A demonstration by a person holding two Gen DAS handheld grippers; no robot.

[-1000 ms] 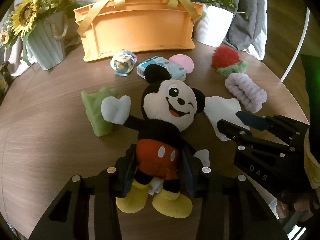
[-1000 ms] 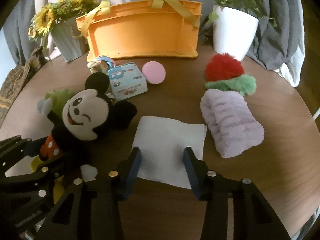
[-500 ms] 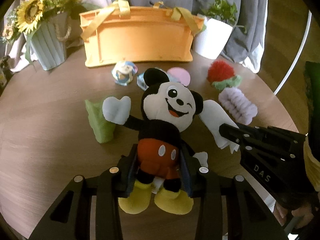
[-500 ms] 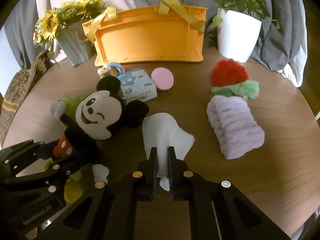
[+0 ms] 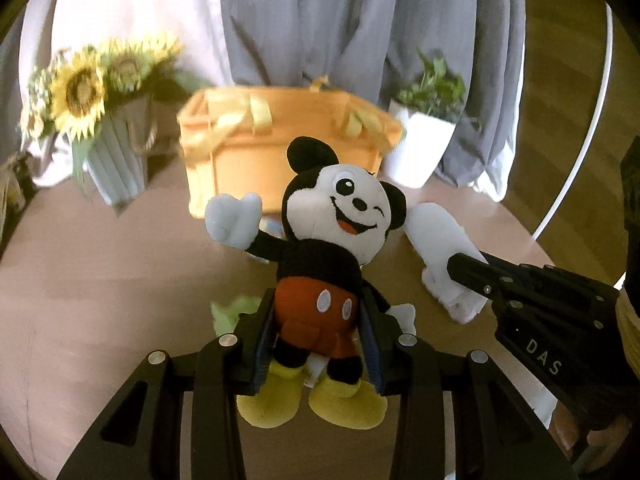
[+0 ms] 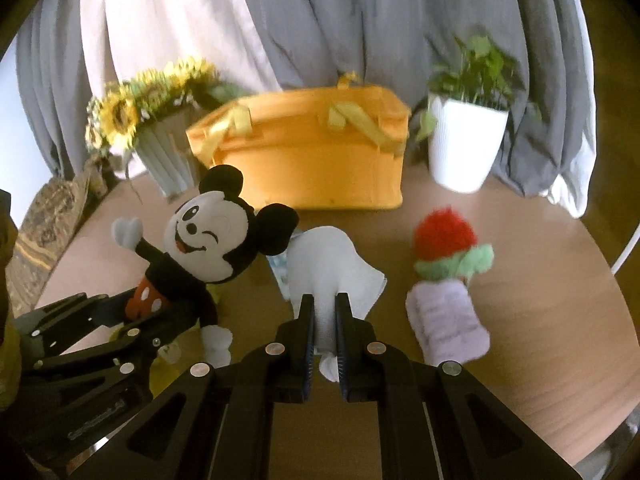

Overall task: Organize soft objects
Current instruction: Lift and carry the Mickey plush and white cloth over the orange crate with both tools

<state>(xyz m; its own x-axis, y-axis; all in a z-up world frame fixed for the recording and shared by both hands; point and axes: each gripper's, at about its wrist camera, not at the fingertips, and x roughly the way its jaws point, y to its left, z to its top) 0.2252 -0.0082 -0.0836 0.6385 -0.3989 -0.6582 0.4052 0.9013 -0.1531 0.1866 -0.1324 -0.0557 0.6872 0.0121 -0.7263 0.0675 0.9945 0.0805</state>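
Note:
My left gripper [image 5: 318, 320] is shut on the red shorts of a Mickey Mouse plush [image 5: 336, 224] and holds it upright above the round wooden table [image 5: 100, 280]. The plush also shows in the right wrist view [image 6: 208, 240]. My right gripper [image 6: 325, 312] is shut on a white cloth [image 6: 328, 264], lifted off the table; the cloth also shows in the left wrist view [image 5: 440, 240]. The orange basket [image 6: 312, 160] with yellow handles stands at the back of the table, beyond both held things.
A red and green pompom [image 6: 448, 244] and a lilac fluffy band [image 6: 448, 320] lie to the right. A green cloth [image 5: 236, 308] lies under the plush. A sunflower vase [image 5: 116, 152] and a white plant pot [image 6: 464, 144] flank the basket. A tissue pack [image 6: 282, 268] lies behind the white cloth.
Both grippers have risen and tilted up toward the basket. The plush and the white cloth came up off the table with them. The right gripper closed on the cloth a second ago.

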